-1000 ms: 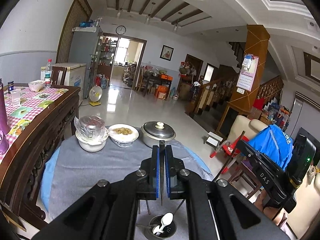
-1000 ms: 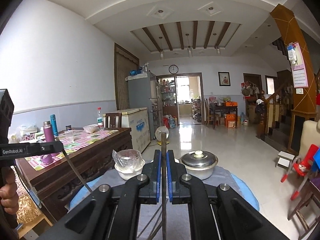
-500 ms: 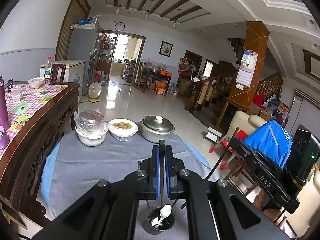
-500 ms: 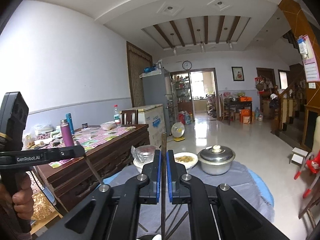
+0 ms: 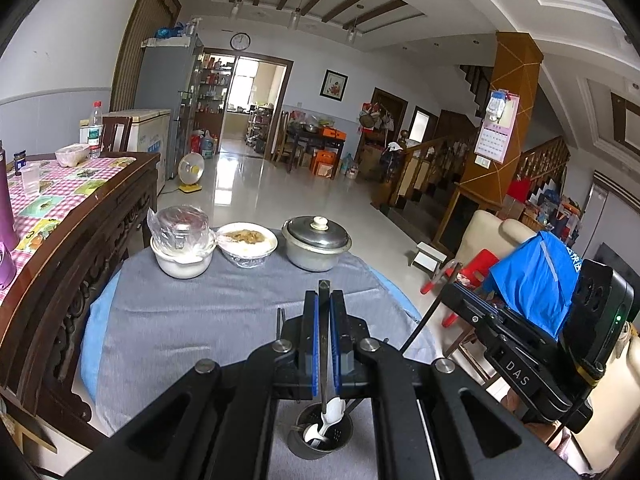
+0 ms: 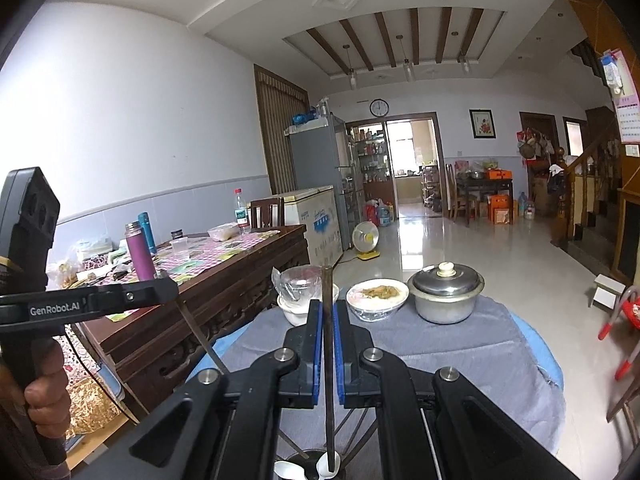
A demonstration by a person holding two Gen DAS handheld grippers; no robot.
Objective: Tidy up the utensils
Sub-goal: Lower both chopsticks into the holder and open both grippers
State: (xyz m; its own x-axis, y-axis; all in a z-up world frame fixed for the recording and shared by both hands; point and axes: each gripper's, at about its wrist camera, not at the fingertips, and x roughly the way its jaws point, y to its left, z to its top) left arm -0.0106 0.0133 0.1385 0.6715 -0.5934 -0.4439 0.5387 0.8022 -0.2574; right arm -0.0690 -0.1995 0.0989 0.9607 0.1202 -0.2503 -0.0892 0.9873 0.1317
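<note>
Left wrist view: left gripper (image 5: 324,312) clamped tight on a dark chopstick (image 5: 323,292), pinched upright between the blue pads.
Chopstick tip: down over the metal utensil holder (image 5: 320,438), beside a white spoon (image 5: 331,412).
Right wrist view: right gripper (image 6: 327,320) squeezing a second chopstick (image 6: 328,360), standing upright over the same holder.
Table: grey cloth (image 5: 192,320), bowls and lidded pot (image 5: 316,244) at the far edge.

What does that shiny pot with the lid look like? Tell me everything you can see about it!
The pot looks like dull silver metal, round and squat, with some dark smudges on its wall. A domed metal lid sits closed on top, with a small pale knob in its middle. The pot stands upright at the far edge of the grey cloth on the table, just right of a white bowl of food. Nothing appears to touch it but the cloth.
</note>
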